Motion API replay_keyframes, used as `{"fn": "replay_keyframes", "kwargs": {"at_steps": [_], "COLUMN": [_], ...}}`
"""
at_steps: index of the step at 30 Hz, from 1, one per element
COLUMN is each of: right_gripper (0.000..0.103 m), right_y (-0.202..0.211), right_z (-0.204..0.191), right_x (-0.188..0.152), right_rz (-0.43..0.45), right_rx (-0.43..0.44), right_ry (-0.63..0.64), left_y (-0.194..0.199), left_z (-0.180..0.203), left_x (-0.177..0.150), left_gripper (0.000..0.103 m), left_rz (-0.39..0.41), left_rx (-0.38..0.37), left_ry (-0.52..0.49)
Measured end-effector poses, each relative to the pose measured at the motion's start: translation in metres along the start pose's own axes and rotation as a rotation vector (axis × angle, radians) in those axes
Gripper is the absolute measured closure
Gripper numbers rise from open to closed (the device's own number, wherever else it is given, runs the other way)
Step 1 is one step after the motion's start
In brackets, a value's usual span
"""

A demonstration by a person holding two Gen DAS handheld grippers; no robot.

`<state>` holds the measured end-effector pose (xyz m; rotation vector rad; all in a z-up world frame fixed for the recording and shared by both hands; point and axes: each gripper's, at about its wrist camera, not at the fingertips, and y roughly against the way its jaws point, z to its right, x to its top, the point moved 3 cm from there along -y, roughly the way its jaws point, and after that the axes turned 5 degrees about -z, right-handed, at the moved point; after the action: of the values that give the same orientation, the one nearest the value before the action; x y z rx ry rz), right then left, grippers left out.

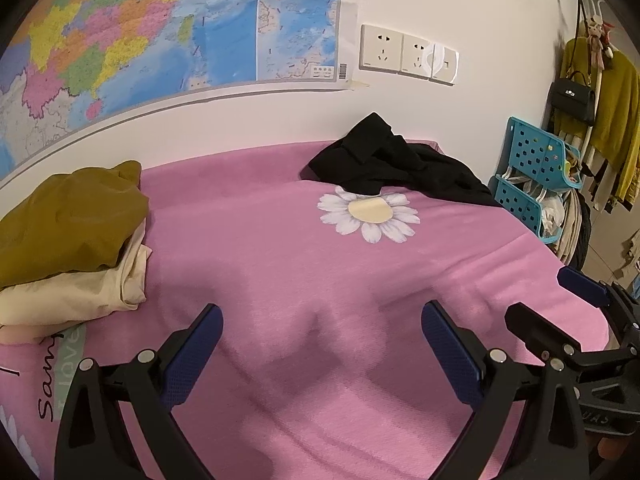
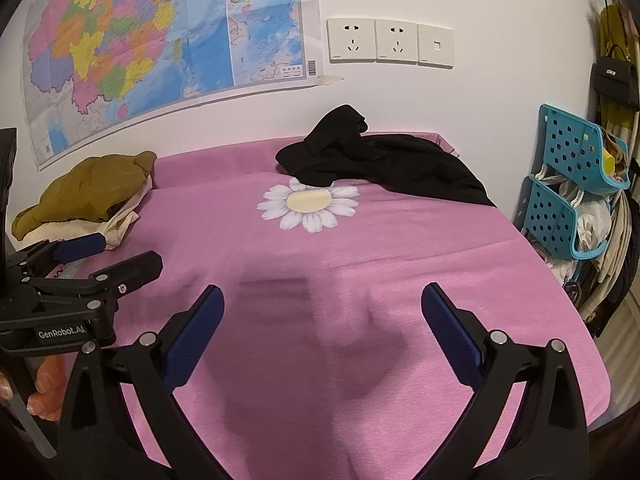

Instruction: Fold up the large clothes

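A crumpled black garment (image 1: 394, 162) (image 2: 376, 158) lies at the far side of the pink bed (image 1: 280, 264) (image 2: 400, 248), against the wall, partly over a printed daisy (image 1: 370, 214) (image 2: 310, 206). At the left sits a pile of an olive garment (image 1: 68, 220) (image 2: 86, 190) on a cream one (image 1: 80, 292) (image 2: 120, 216). My left gripper (image 1: 322, 322) (image 2: 116, 254) hovers open over bare bedspread near the front, holding nothing. My right gripper (image 2: 322, 306) (image 1: 548, 300) is beside it to the right, also open with nothing between its fingers. Both are well short of the black garment.
A blue perforated plastic rack (image 1: 532, 176) (image 2: 568, 184) stands by the bed's right edge, with hanging clothes and a black handbag (image 1: 572, 98) behind it. A wall map (image 1: 160, 28) and sockets (image 2: 390, 42) are above the bed. A hand (image 2: 44, 388) holds the left gripper.
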<state>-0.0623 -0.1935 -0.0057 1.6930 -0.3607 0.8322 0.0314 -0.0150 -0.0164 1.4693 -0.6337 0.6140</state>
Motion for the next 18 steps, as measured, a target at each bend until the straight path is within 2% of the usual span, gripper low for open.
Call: {"fn": "replay_keyframes", "kwargs": {"at_steps": [3,8,18], "right_gripper": [0.006,0.006,0.006], "right_y": [-0.0001,-0.0002,-0.0007], "right_z": [0.0004,0.0012,0.003], "right_x": [-0.0001,0.0001,0.0004], "right_rz": [0.0,-0.001,0.002], "right_rx": [0.001,0.0,0.002], "right_ry": [0.003,0.0,-0.003], "left_y": [-0.001,-0.0033,-0.0026], "left_z": [0.0005,-0.0001,0.0013], "left_x": [-0.0007,0.001,0.0029], "left_gripper": [0.007,0.007,0.007], "left_rz": [0.007,-0.03,-0.009], "left_rx": [0.009,-0.005,-0.017], "left_ry": [-0.011,0.001,0.01]}}
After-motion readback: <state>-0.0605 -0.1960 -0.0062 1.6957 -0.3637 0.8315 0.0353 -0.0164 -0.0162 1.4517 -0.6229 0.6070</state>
